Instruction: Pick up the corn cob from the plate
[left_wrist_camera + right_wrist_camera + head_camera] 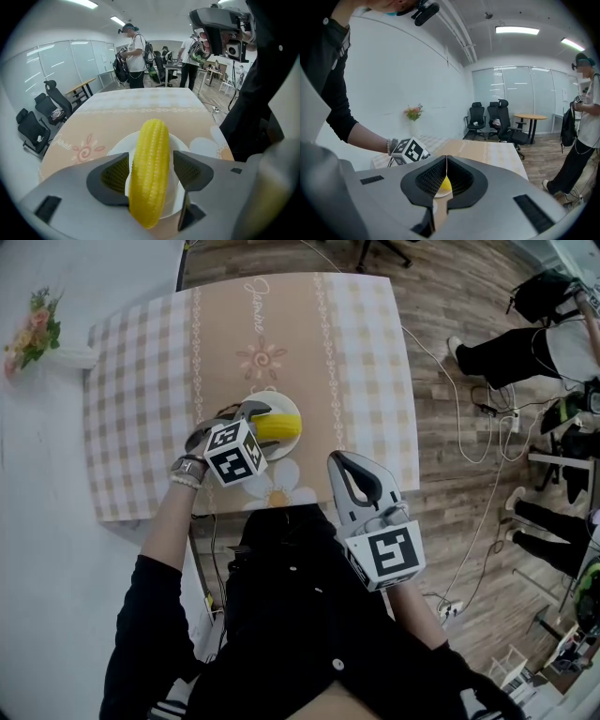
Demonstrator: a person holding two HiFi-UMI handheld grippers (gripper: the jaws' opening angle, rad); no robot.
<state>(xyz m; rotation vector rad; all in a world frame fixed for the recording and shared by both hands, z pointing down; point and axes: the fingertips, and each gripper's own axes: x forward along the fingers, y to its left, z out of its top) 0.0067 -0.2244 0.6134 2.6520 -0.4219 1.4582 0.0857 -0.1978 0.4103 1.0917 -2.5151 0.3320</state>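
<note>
- On the white plate (121,146) lies the corn cob (151,154), between the left gripper's (151,171) wide-apart jaws, not squeezed.
- Right gripper (446,180), short of the plate, has its jaws together and empty.

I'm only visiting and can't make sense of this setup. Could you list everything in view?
corn cob: one, yellow, lying on the plate
plate: one, white, on the tablecloth near the person
tablecloth: one, beige with white checked sides, spread under the plate
flowers: one bunch, pink and green, left of the tablecloth in the head view
office chairs: several, black, at the back of the room
round table: one, wooden, beside those chairs
bystanders: several, standing in the background
left tongs: one, grey, open, one jaw each side of the corn cob
right tongs: one, grey, shut and empty, held back from the plate
</note>
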